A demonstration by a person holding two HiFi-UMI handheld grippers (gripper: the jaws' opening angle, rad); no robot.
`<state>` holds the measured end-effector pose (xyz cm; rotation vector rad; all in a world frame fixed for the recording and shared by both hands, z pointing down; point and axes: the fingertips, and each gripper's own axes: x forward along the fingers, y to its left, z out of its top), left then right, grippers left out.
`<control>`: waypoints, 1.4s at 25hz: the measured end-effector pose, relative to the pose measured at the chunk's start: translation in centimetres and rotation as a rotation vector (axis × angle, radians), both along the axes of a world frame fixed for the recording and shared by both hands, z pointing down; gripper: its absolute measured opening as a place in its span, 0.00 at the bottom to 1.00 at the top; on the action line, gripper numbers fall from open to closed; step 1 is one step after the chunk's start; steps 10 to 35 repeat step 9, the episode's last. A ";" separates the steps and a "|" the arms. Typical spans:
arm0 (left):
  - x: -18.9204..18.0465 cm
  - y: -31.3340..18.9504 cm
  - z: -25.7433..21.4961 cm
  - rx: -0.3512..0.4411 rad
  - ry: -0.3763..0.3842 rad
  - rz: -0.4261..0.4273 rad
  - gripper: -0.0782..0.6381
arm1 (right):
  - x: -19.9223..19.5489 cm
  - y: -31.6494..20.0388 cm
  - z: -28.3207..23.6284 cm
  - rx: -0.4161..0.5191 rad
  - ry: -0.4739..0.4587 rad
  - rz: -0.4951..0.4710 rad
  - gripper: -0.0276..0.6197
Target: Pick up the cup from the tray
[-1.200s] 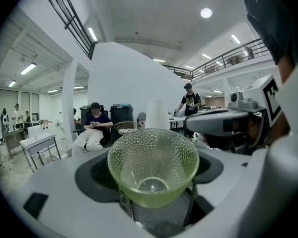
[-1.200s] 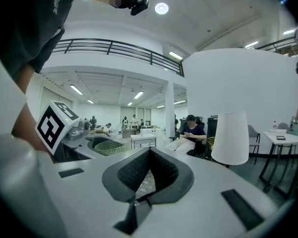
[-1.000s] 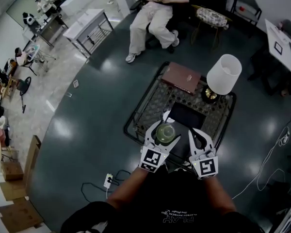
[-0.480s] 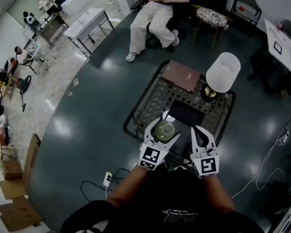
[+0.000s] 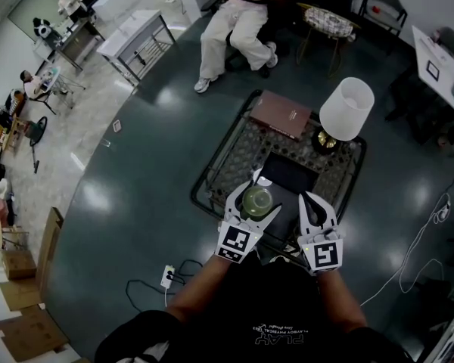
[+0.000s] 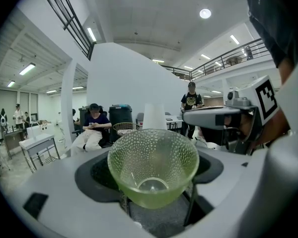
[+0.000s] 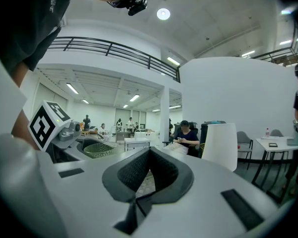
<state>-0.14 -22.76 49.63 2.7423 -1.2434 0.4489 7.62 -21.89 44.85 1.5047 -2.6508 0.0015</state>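
A green dimpled glass cup (image 6: 153, 165) sits between the jaws of my left gripper (image 6: 154, 202), which is shut on it and holds it upright. From the head view, the cup (image 5: 259, 200) and left gripper (image 5: 255, 205) hang over the near edge of the dark tray (image 5: 291, 174) on the low table. My right gripper (image 5: 312, 204) hovers beside it to the right, shut and empty. In the right gripper view its jaws (image 7: 148, 177) meet with nothing between them, and the cup (image 7: 97, 149) shows at the left.
The patterned low table (image 5: 242, 153) also carries a brown book (image 5: 281, 114) at the far side and a white-shaded lamp (image 5: 346, 109) at the right. A person (image 5: 238, 17) sits on a chair beyond the table. A power strip and cables (image 5: 169, 278) lie on the floor near left.
Hardly anything differs. The left gripper keeps its hold on the cup and has drifted slightly away from me; the right gripper stays shut beside it.
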 end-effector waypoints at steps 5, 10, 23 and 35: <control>0.2 0.0 0.4 -0.006 -0.007 0.006 0.67 | 0.3 -0.2 0.2 0.013 -0.007 0.004 0.04; 0.3 0.2 0.6 -0.013 -0.010 0.007 0.67 | 0.2 -0.3 0.1 0.016 -0.005 0.002 0.04; 0.3 0.2 0.6 -0.013 -0.010 0.007 0.67 | 0.2 -0.3 0.1 0.016 -0.005 0.002 0.04; 0.3 0.2 0.6 -0.013 -0.010 0.007 0.67 | 0.2 -0.3 0.1 0.016 -0.005 0.002 0.04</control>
